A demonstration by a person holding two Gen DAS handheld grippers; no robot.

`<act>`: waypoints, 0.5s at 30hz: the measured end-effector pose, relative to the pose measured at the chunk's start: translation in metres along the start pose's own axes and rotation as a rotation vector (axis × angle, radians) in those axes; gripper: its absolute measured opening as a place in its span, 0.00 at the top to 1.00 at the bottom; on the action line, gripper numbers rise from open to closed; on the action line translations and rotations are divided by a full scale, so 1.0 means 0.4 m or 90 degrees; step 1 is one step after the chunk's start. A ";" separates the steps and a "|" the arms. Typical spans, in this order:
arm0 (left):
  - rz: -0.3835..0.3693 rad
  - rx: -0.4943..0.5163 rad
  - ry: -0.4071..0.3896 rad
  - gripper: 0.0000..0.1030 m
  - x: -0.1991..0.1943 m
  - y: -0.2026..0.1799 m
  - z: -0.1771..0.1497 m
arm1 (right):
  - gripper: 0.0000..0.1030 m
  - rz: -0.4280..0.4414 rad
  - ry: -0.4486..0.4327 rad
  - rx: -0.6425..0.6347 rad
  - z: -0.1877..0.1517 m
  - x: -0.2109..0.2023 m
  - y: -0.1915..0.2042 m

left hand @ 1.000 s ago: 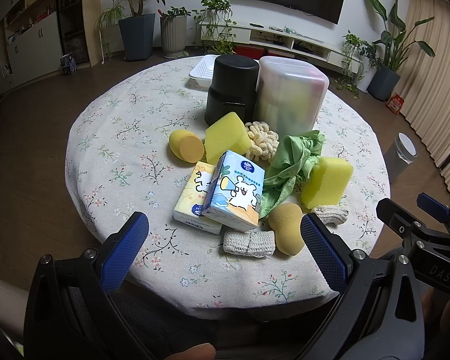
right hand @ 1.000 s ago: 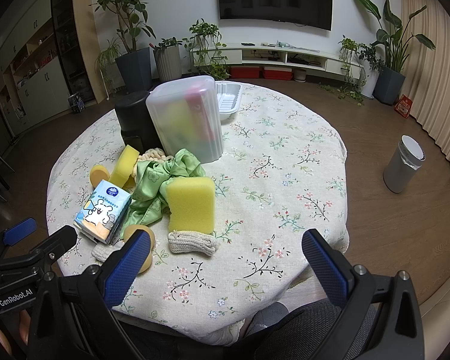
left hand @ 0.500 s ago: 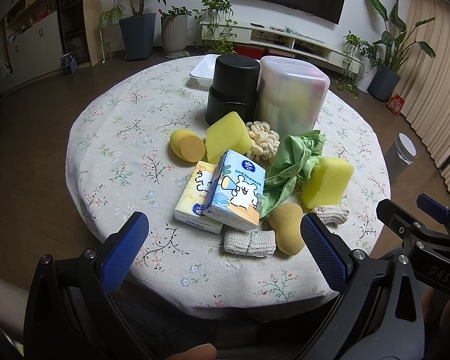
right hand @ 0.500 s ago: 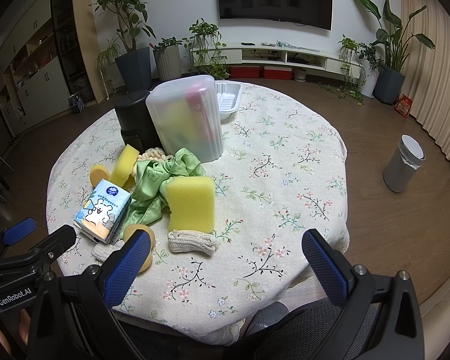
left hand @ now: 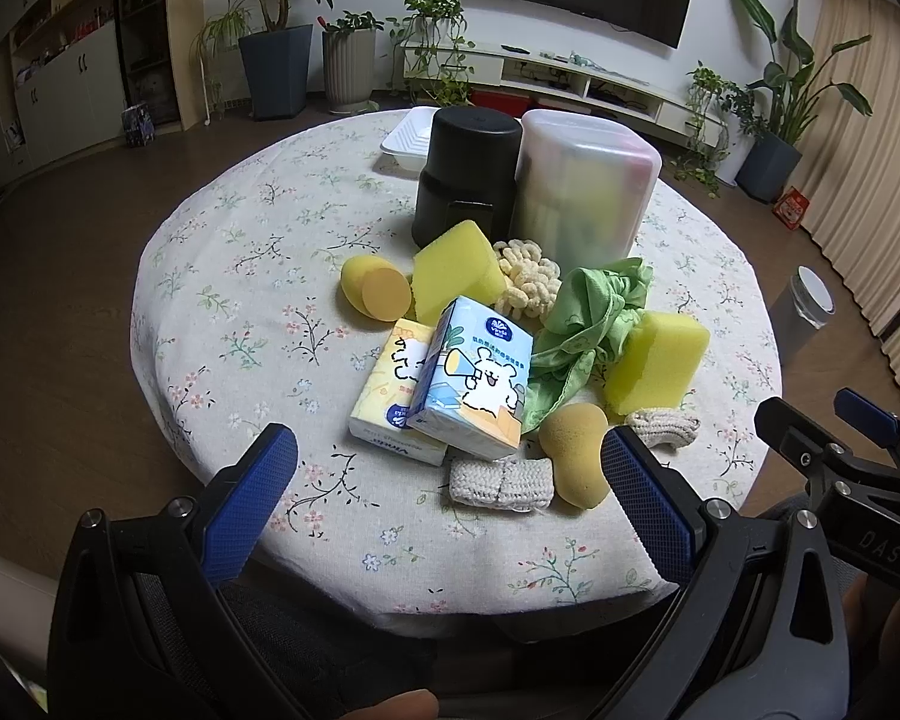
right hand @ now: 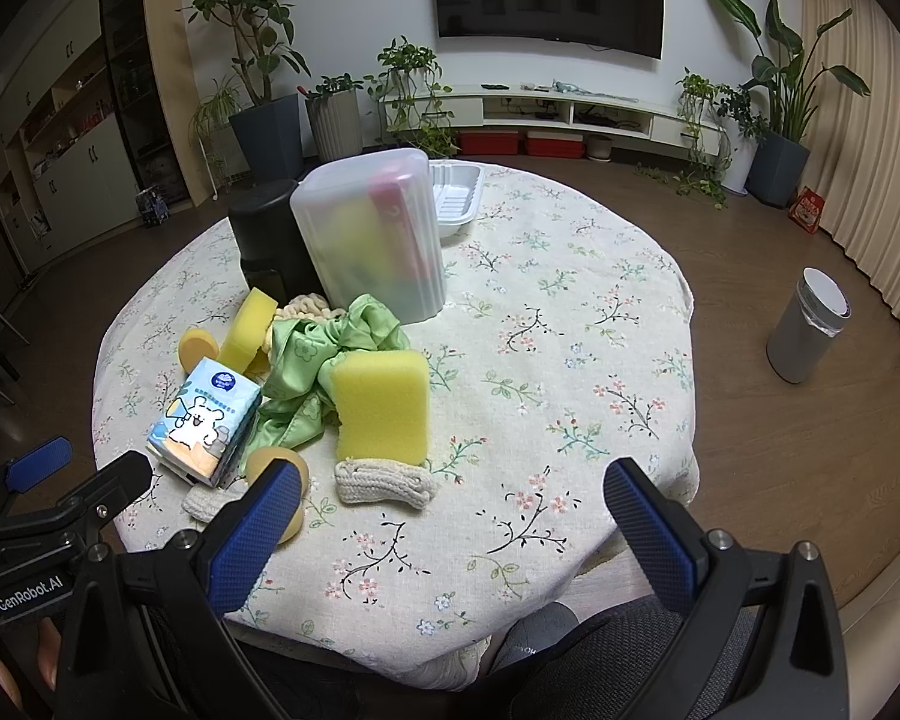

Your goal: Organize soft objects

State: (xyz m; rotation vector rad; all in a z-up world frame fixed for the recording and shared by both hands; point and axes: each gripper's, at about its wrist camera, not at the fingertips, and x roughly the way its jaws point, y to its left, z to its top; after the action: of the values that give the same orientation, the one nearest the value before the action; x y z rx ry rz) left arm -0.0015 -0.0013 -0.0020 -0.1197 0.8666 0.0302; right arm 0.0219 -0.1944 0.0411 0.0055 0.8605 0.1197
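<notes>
Left wrist view: my left gripper [left hand: 444, 474] and right gripper [right hand: 450, 498] fingers spread wide, empty. Sponges [left hand: 657, 360], tissue packs [left hand: 474, 378], cloth [left hand: 594, 324] sit heaped on surface [left hand: 228, 300]; sorting looks unstarted.

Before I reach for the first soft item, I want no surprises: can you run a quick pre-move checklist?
1. Left gripper open, holding nothing: ok.
2. Right gripper open, holding nothing: ok.
3. Blue tissue pack lying flat: not ok, it leans on the yellow tissue pack.
4. Green cloth free of neighbours: not ok, it touches the yellow sponge.
5. Translucent container has spare room: cannot tell.
</notes>
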 end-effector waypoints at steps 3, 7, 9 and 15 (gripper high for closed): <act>-0.001 -0.002 0.001 0.00 0.000 0.001 -0.002 | 0.00 0.001 0.001 0.001 0.004 0.000 0.002; 0.000 -0.003 0.005 0.00 0.008 0.007 -0.012 | 0.00 0.001 0.003 0.001 0.009 0.003 0.005; -0.003 -0.001 0.005 0.00 0.009 0.014 -0.019 | 0.00 0.003 0.005 0.001 -0.007 0.010 -0.008; -0.023 0.000 0.030 0.00 0.036 0.063 -0.049 | 0.00 0.035 0.013 0.005 -0.025 0.032 -0.013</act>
State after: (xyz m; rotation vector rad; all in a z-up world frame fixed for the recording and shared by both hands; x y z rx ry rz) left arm -0.0088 0.0213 -0.0277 -0.1362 0.9108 -0.0070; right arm 0.0232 -0.1985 0.0244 0.0348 0.8821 0.1680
